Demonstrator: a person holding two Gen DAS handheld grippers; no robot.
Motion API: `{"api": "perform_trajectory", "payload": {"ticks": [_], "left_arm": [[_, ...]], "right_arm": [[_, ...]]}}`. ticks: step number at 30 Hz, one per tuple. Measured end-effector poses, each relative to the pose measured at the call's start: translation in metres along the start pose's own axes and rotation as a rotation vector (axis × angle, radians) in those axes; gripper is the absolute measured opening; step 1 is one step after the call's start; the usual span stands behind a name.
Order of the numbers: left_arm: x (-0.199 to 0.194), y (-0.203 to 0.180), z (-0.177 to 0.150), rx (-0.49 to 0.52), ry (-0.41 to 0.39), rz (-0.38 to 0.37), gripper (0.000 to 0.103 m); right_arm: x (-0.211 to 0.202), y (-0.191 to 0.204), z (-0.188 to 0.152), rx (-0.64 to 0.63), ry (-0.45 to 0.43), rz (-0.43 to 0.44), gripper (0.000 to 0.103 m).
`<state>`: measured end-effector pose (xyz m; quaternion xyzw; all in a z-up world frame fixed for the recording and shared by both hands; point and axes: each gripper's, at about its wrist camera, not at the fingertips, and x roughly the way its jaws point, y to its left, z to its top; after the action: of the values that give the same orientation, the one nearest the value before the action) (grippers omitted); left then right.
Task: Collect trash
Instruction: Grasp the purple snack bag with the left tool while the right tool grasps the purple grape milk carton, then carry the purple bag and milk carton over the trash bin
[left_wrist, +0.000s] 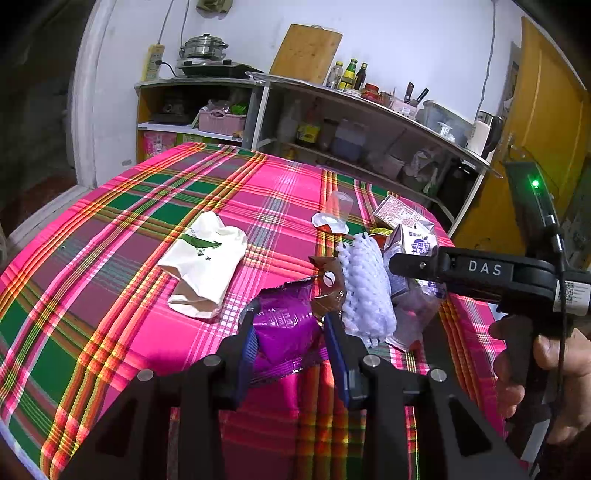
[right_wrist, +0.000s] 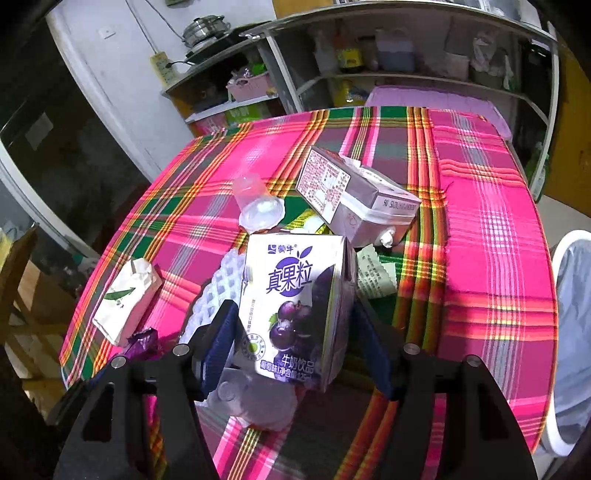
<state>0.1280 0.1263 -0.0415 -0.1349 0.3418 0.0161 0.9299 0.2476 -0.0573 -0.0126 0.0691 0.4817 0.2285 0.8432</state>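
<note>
The right tool stands wide around the carton, pads not pressing; it should close squarely on both sides. The left tool holds the purple wrapper.

The left claw grips a purple wrapper on the plaid bench. Beside it lie white foam netting and a white paper bag.

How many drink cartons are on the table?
2. The purple grape milk carton stands between the right gripper's fingers; another carton lies on its side behind it. The trash pile may hide more.
</note>
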Motion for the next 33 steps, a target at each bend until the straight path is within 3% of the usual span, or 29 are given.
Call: {"api": "perform_trajectory", "payload": {"ticks": [14,25,33], "left_arm": [[-0.016,-0.005,0.0,0.026,-0.024,0.01,0.035],[-0.047,-0.049,0.0,0.099,-0.072,-0.041,0.035],[-0.057,-0.093,-0.005,0.159,-0.07,-0.103,0.035]], "right_arm": [[-0.053,-0.008,-0.017,-0.042,-0.116,0.032,0.064],[-0.108,-0.028,-0.048,-0.039,-0.172,0.035,0.064],[-0.151,-0.062,-0.075,-0.005,-0.221,-0.008,0.064]]}}
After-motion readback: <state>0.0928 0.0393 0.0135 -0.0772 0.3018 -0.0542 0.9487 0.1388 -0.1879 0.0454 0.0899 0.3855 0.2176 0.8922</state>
